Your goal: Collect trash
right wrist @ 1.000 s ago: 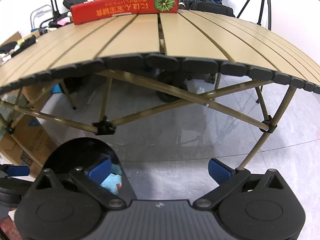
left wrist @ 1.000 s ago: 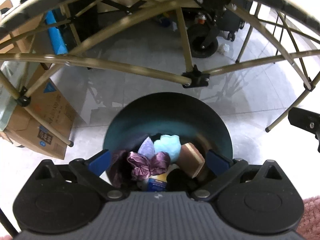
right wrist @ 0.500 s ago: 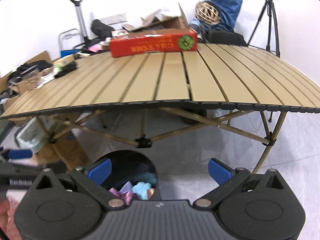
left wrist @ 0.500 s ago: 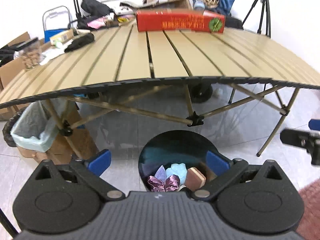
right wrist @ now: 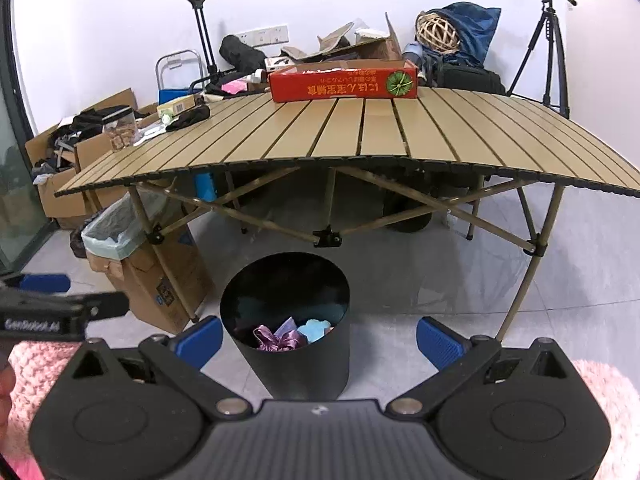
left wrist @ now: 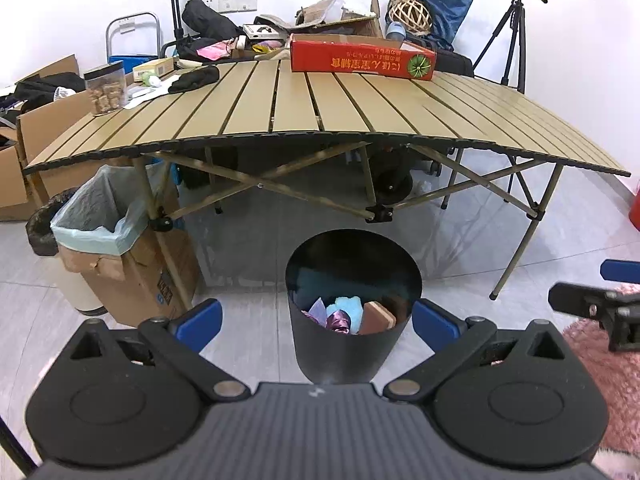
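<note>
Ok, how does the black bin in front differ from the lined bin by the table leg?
The black bin is round, unlined and stands in the open; the lined bin is boxy, has a pale bag, and sits against a cardboard box. The black bin visibly holds colourful scraps; the lined bin's contents are hidden. Both stand upright on the floor.

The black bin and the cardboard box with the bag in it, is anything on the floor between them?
No. In both wrist views the stretch between the black bin and the cardboard box is bare grey tile floor.
</note>
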`<action>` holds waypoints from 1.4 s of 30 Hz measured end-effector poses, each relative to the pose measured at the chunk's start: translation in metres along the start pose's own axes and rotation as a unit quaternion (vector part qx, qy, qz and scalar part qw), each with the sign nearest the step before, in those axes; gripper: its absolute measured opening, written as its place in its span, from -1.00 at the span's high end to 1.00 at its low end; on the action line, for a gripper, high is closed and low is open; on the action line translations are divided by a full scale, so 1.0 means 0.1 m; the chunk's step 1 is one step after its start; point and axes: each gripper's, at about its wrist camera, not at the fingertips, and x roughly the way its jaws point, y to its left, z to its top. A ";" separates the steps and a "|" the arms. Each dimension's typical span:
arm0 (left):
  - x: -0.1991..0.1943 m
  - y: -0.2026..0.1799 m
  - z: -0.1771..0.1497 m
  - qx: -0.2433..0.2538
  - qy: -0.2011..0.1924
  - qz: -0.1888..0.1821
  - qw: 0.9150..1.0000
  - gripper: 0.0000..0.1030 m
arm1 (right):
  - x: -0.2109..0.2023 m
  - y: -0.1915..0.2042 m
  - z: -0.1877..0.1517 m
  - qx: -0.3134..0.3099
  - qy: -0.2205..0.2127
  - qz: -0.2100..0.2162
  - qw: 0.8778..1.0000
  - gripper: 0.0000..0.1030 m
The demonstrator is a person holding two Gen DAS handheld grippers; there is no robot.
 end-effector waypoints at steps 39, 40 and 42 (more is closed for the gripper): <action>-0.20 -0.03 -0.07 0.003 -0.015 -0.001 1.000 -1.00 | -0.14 -0.02 -0.08 0.005 -0.007 -0.004 1.000 -1.00; -0.21 -0.04 -0.07 0.004 -0.016 -0.001 1.000 -1.00 | -0.15 -0.02 -0.08 0.005 -0.007 -0.003 1.000 -1.00; -0.21 -0.04 -0.06 0.004 -0.016 -0.001 1.000 -1.00 | -0.14 -0.02 -0.08 0.005 -0.007 -0.003 1.000 -1.00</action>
